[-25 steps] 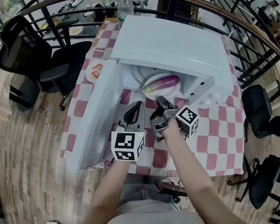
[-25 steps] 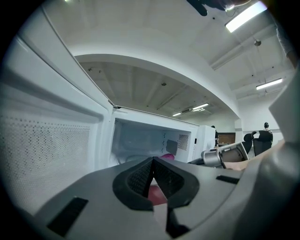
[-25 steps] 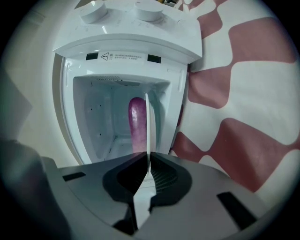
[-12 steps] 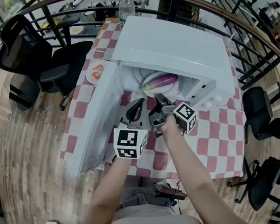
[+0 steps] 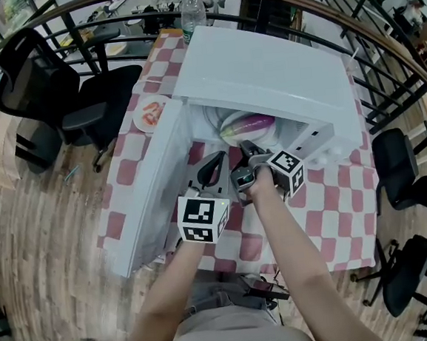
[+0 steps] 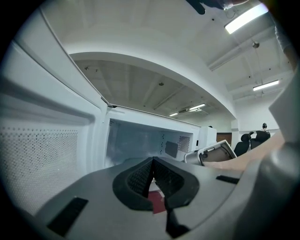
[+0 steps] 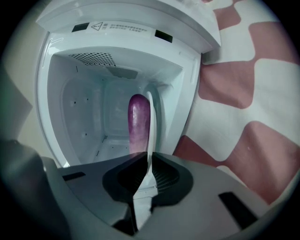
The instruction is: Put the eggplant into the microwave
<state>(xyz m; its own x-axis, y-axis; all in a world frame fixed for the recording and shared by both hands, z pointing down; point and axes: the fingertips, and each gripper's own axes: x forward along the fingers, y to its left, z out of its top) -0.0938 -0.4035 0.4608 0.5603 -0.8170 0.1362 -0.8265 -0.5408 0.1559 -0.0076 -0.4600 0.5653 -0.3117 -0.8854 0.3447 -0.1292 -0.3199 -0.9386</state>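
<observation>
Starting on the left: our left gripper (image 5: 218, 158) hangs in front of the open microwave (image 5: 264, 72), pretty much where it was a second ago. Its jaws are clenched tip to tip on nothing. Its own view (image 6: 151, 161) looks past them at the dotted mesh of the door (image 6: 37, 154) off to the left, with the white cavity straight ahead and a sliver of red table cloth showing through the gap behind the tips.

Moving right, the right gripper (image 5: 247, 147) is grasping the rim of the white plate (image 5: 264, 133) that carries the eggplant (image 5: 250, 124). Compared with a second ago, plate and eggplant sit further under the microwave's top edge, so less of them shows from above.

The eggplant is glossy purple and fades to a pale greenish white at its left end in the head view. It lies inside the cavity, just beyond the right jaws.

Only the right gripper view really shows the grip: the plate's thin rim (image 7: 151, 136) runs edge-on out of the clenched jaws (image 7: 146, 161), with the eggplant (image 7: 138, 124) right beside it and its rounded purple end pointing deep into the cavity. The head view adds the checkered table (image 5: 335, 200) around it all.
</observation>
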